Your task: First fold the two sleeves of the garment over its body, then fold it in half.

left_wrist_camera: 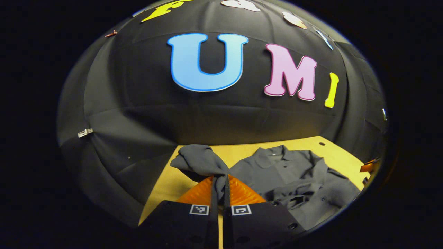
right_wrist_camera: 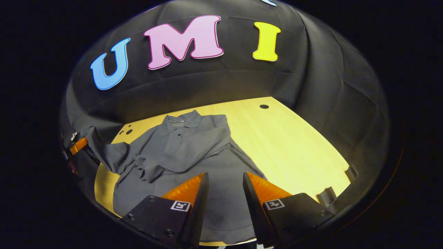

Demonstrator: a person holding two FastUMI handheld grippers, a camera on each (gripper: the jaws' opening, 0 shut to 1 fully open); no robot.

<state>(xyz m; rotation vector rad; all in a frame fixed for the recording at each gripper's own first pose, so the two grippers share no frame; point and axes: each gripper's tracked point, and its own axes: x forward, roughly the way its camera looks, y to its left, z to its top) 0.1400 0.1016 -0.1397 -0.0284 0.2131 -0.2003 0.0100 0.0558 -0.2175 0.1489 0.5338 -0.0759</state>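
One sleeve (left_wrist_camera: pixel 200 160) pinched in left tongs (left_wrist_camera: pixel 220 180), cuff bunched

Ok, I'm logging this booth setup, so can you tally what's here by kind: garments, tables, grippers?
Garments: 1, the grey polo shirt, its left sleeve pinched and lifted by the left gripper.
Tables: 1, the wooden table.
Grippers: 2, the left gripper and the right gripper, open above the shirt's lower part.
Total: 4.
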